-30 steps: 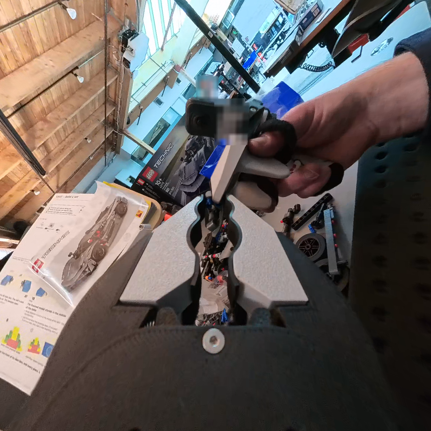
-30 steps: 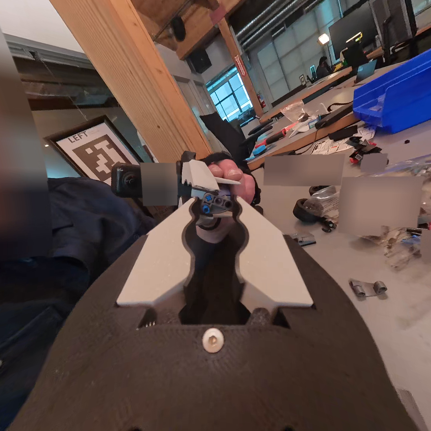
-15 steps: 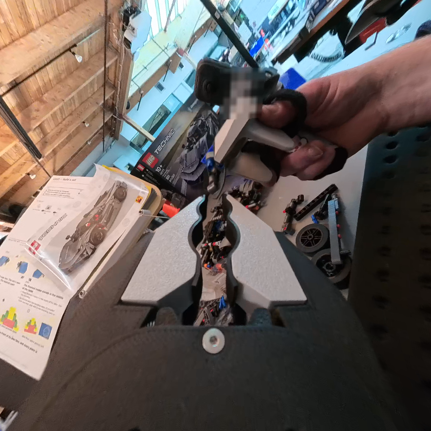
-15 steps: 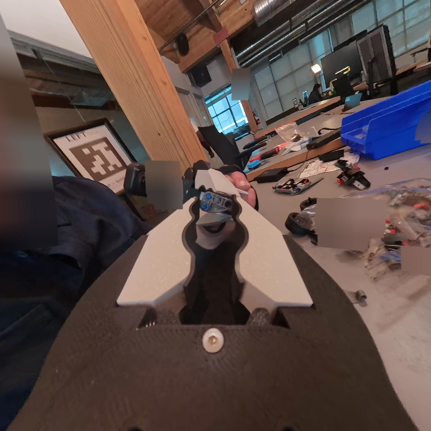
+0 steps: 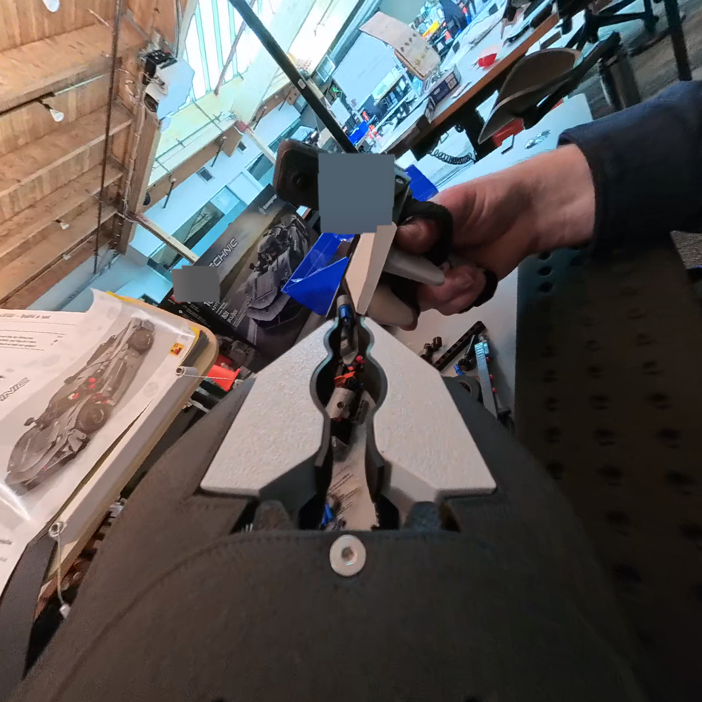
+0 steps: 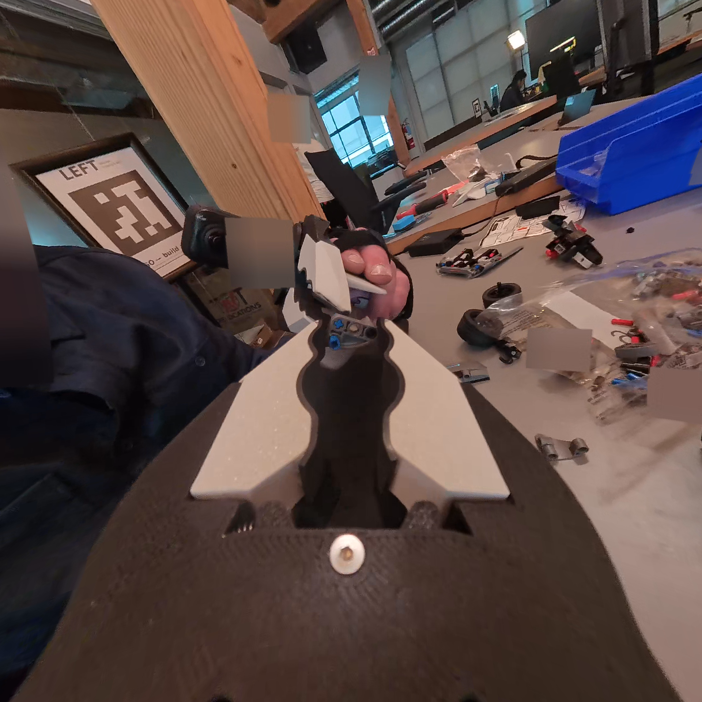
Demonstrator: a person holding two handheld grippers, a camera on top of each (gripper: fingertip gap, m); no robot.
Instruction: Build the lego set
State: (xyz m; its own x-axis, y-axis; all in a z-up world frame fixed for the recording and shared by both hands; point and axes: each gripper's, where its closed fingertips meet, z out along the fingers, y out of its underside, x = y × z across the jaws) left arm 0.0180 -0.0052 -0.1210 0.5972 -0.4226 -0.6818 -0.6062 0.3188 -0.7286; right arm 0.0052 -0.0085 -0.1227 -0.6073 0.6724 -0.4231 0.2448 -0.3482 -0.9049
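Above the tabletop (image 6: 569, 513), both hand-held grippers have drawn back together; the left hand-held gripper (image 5: 347, 323) and right hand-held gripper (image 6: 351, 330) each pinch the small grey piece (image 6: 351, 336), so joining likely resumes.

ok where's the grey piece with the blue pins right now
In the right wrist view the grey piece is up off the table, gripped between the right gripper's tips, with the left gripper just above it.
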